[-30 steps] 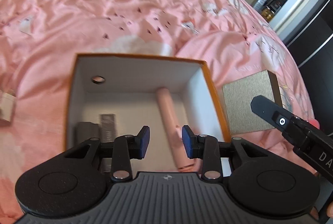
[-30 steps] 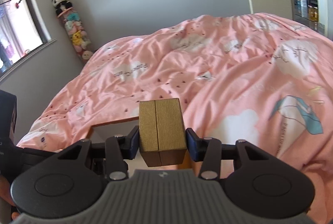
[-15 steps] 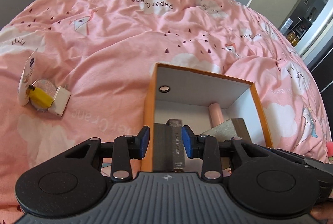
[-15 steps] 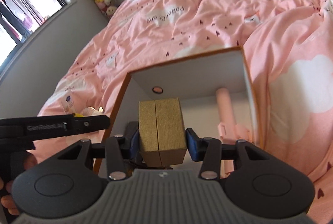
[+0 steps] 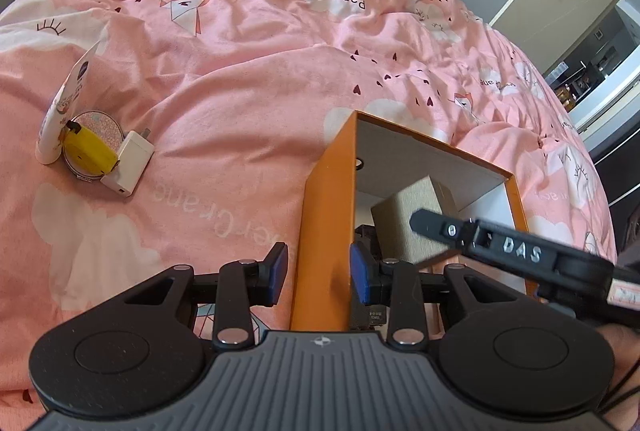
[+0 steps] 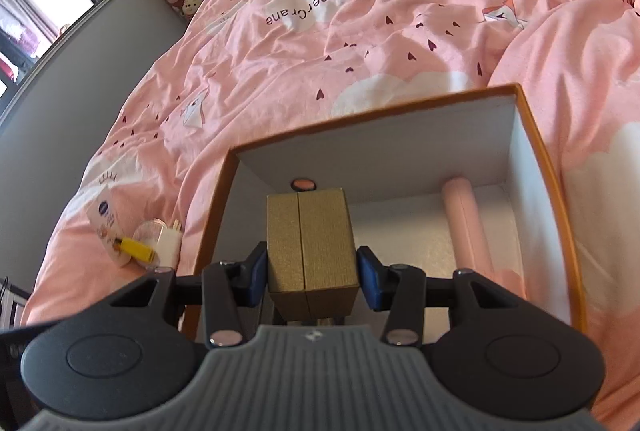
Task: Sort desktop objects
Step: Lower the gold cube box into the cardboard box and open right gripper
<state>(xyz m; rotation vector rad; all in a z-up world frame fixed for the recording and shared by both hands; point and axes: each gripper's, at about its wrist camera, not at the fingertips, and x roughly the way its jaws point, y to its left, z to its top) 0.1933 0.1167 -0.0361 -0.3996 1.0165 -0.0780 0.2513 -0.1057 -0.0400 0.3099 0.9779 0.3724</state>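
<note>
Clamped by the right gripper (image 6: 311,277) across its two flat sides: a gold box (image 6: 310,247), held over the orange box's (image 6: 558,215) near left corner. Likely light, stiff, textured, not slippery. Left gripper (image 5: 319,274) partly open, astride the left wall, gripping nothing.

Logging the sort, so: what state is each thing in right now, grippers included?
Orange box: open, no lid, upright on bedding.
Gold box: closed, held in the orange box's opening.
Pink tube: lying inside orange box.
Charger: lying on bedding, outside orange box.
Right gripper: shut on gold box.
Left gripper: open, jaws astride the orange box's wall.
</note>
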